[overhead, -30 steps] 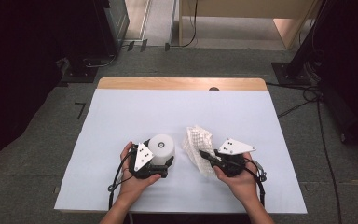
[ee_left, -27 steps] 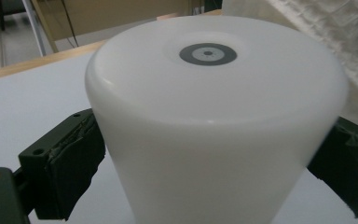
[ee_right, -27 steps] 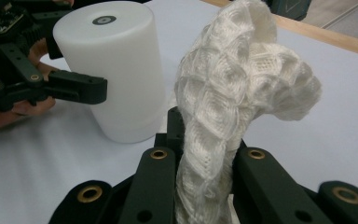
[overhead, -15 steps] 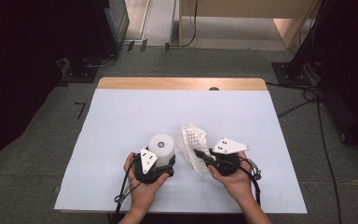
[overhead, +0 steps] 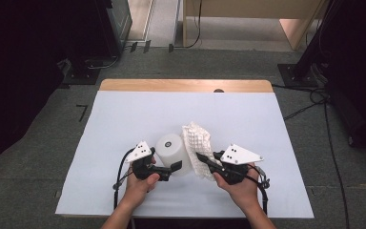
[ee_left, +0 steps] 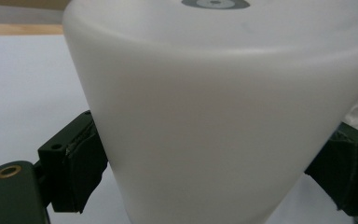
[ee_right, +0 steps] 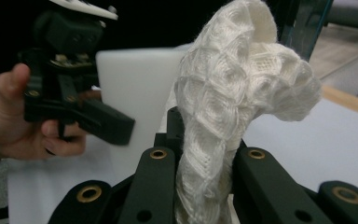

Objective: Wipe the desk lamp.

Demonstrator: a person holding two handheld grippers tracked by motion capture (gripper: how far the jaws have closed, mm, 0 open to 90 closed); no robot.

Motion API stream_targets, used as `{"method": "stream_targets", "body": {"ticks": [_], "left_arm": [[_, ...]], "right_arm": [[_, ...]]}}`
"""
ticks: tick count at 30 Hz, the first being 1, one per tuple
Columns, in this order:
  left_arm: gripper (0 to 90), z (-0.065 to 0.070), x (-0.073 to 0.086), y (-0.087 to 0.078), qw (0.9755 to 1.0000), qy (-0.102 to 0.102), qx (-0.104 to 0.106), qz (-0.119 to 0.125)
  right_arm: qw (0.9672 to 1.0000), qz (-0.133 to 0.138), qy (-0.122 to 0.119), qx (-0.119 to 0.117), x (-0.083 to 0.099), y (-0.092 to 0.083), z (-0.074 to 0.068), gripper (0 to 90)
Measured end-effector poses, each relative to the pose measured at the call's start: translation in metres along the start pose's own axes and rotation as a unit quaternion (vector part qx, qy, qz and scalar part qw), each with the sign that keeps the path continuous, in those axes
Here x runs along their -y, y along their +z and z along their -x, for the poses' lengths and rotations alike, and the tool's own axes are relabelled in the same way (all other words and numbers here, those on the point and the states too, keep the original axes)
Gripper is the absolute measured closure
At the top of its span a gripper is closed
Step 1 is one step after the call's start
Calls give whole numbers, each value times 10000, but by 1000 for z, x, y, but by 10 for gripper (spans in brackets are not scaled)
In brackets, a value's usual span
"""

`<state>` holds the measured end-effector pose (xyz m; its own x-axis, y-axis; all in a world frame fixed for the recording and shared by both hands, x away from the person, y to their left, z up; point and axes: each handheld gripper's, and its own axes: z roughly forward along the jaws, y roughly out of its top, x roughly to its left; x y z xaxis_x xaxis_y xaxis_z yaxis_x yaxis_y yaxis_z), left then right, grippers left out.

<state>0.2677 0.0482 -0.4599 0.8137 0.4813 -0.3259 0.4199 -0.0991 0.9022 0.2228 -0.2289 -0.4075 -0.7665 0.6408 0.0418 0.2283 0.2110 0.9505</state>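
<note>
On a white worktop (overhead: 124, 119), the left gripper (overhead: 164, 168) clamps its jaws around a white plastic cup (overhead: 172, 151). Just beside it, the right gripper (overhead: 208, 161) pinches a white knitted cloth (overhead: 198, 143), lifting it upright.

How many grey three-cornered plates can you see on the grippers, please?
2. One plate tops the left gripper, left of the white cylinder; the other plate tops the right gripper, right of the cloth.

Table (overhead: 124, 86) w/ white sheet (overhead: 124, 124)
</note>
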Motion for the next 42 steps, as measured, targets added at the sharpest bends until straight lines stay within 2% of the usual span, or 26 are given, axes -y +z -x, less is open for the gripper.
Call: {"method": "stream_targets", "body": {"ticks": [3,6,8,10,12,16,22,24,28,31,35,37,40,42], "left_arm": [[81,1,-2,5,9997,-53,236,-48],[81,-1,-5,5,9993,-206,323,11],[81,-5,-7,3,9991,-308,286,105],[81,-10,-9,-1,9986,-403,287,192],[81,-11,-10,-3,9987,-383,256,195],[81,-7,-9,1,9995,-219,231,17],[82,5,-6,11,9993,-25,244,-278],[81,4,-6,10,9994,-64,231,-245],[81,-5,-10,1,9994,-249,239,-32],[81,-9,-12,-4,9990,-356,272,83],[81,-4,-8,2,9994,-197,249,-143],[81,0,-6,7,9993,-107,258,-234],[81,2,-6,8,9992,-96,290,-239],[81,-1,-8,6,9995,-149,223,-184]], "right_arm": [[9998,97,-147,-71,-2,0,-8,810],[9994,-172,-289,-24,3,6,-12,810],[9991,-342,-219,-113,8,9,-10,810],[9975,-658,-205,-164,15,15,-8,810],[9965,-794,-196,-181,20,19,-8,810],[9975,-661,-221,-121,16,18,-10,809],[9996,-52,-234,123,5,4,-11,808],[9996,-64,-273,89,5,4,-12,808],[9985,-406,-366,16,14,13,-12,808],[9972,-681,-308,-13,19,19,-11,809],[9982,-513,-313,15,15,17,-11,808],[9988,-335,-343,96,9,12,-12,807],[9994,-182,-282,98,6,6,-11,807],[9994,-266,-236,16,7,8,-10,807]]}}
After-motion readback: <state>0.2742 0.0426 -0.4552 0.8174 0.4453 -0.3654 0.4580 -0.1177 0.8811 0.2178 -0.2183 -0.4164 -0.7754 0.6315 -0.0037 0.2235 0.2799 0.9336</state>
